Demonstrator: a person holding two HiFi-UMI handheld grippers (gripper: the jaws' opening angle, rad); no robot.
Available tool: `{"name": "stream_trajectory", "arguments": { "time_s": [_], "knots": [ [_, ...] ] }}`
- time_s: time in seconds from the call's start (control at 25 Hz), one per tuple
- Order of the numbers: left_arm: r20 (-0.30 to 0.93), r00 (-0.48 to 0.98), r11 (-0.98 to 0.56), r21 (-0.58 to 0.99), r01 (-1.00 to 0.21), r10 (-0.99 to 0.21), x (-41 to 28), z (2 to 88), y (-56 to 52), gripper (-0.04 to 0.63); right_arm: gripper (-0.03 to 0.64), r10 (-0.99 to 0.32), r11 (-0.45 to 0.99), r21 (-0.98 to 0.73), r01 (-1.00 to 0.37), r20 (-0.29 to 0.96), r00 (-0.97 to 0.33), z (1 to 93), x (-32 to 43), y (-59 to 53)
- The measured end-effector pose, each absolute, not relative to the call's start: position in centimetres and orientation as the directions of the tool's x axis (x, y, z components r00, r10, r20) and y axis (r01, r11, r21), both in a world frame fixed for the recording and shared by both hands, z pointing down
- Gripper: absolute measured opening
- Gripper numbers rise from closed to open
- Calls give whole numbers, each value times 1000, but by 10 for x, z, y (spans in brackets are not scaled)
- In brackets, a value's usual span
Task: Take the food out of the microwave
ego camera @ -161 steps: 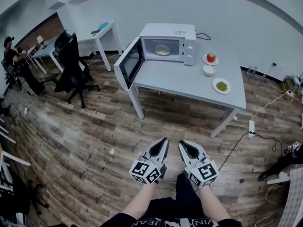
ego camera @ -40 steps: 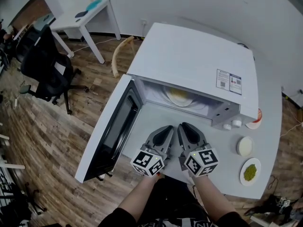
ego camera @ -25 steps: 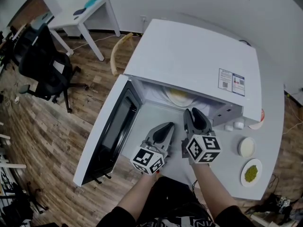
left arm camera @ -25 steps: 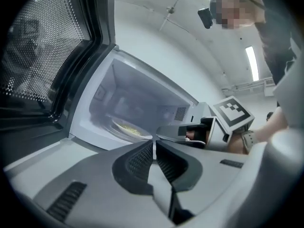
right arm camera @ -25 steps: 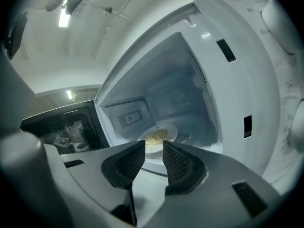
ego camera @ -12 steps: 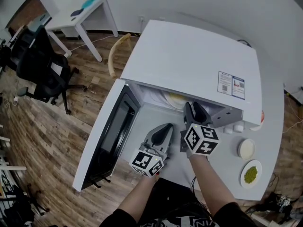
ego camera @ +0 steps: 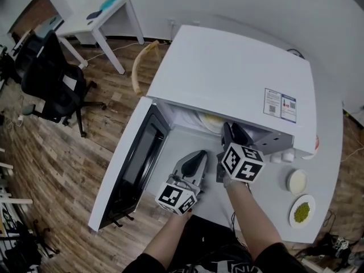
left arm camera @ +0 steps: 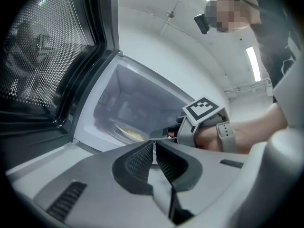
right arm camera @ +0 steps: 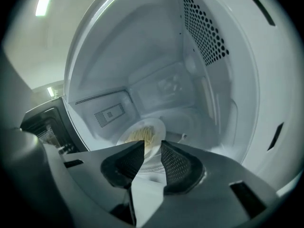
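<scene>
A white microwave [ego camera: 227, 73] stands on the grey table, its door [ego camera: 133, 164] swung open to the left. Inside, a white plate [ego camera: 211, 120] of pale yellow noodles [right arm camera: 142, 134] rests on the turntable. My right gripper [ego camera: 233, 134] reaches into the oven's mouth, and its jaws stand a little apart with nothing between them. The near rim of the plate lies just beyond its tips [right arm camera: 152, 146]. My left gripper [ego camera: 196, 157] hovers shut and empty over the table in front of the opening, left of the right one. The plate [left arm camera: 130, 134] shows past its tips [left arm camera: 154, 144].
Right of the microwave the table [ego camera: 267, 209] holds a small white bowl [ego camera: 296, 181] and a plate of green food [ego camera: 301, 211]. The open door blocks the left side. An office chair [ego camera: 51, 78] and another white table [ego camera: 108, 10] stand on the wooden floor farther left.
My right gripper has pushed forward and slightly down into the microwave's opening, nearer the plate. The left gripper has stayed where it was.
</scene>
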State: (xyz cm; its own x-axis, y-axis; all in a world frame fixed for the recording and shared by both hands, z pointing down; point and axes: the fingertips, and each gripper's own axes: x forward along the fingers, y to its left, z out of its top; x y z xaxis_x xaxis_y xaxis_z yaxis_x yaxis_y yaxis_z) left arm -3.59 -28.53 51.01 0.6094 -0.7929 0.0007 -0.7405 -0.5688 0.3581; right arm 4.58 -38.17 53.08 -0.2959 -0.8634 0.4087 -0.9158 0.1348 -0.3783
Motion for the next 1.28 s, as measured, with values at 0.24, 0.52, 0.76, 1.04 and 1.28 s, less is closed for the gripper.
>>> {"name": "stream_trajectory", "arguments": {
  "time_s": [0.24,0.52,0.76,1.04,1.28],
  "knots": [
    [8,605,-556,384,-737,-796,-39,513,-283,11,94,-863,132,-428,-894,393,-316,531,42,-375],
    [43,604,-501,514,-696,-796,-39,521,-290,85,75,-866,127,-451,-884,384,-320,527,43,-362],
    [57,612,-443,638,-630,-789,-32,525,-302,114,67,-871,109,-481,-870,375,-317,524,50,-353],
    [30,639,-372,792,-485,-769,-18,527,-314,114,66,-871,101,-496,-863,375,-317,523,57,-340],
    [22,658,-345,838,-422,-752,-13,531,-316,90,66,-865,120,-489,-864,376,-333,523,57,-335]
  ]
}}
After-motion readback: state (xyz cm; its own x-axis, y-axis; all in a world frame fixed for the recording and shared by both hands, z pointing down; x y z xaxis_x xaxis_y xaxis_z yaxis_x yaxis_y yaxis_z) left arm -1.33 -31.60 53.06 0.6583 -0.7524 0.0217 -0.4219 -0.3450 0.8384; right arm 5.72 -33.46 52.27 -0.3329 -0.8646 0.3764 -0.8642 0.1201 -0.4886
